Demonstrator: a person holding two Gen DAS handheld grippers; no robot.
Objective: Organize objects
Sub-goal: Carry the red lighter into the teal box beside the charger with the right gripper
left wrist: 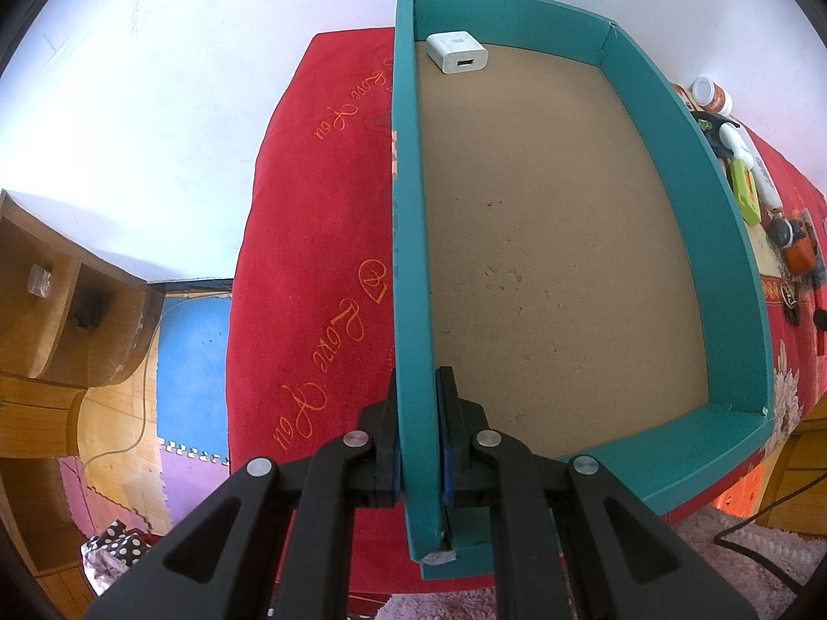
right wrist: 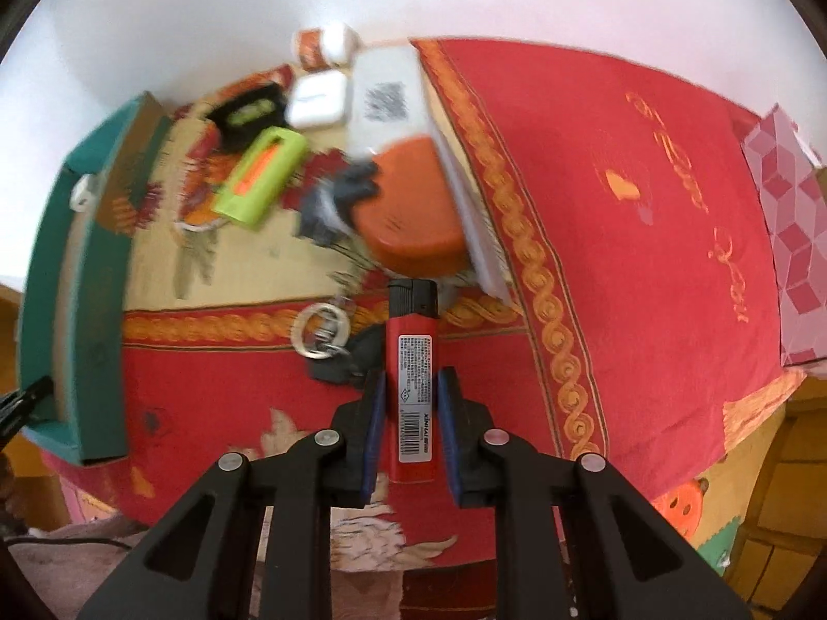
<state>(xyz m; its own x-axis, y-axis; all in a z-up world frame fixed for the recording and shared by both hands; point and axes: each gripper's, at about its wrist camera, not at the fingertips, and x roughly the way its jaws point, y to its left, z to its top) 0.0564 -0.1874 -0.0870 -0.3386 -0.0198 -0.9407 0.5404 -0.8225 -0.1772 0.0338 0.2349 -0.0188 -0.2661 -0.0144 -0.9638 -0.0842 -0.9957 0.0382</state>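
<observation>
**Lighter in right claw, box steadied by left**

Right claw (right wrist: 411, 416) is clamped on a red lighter (right wrist: 413, 387); pads meet its long flat sides around the lower body, black cap pointing away from the camera. The lighter is above the red cloth (right wrist: 620, 206) of the worktop, next to a key ring (right wrist: 320, 333).

Left claw (left wrist: 417, 431) is closed on the left wall of the teal box (left wrist: 408, 258), one pad inside, one outside. The box floor is bare apart from a white charger (left wrist: 457, 53) in the far corner.

Handling, as judged: the lighter is light, rigid, smooth plastic with a glossy label, so likely to slip or pivot if held near one end. The mid-body grip across the flat faces looks sound. The box wall is thin card, probably flexes under load; hold low and near a corner
</observation>
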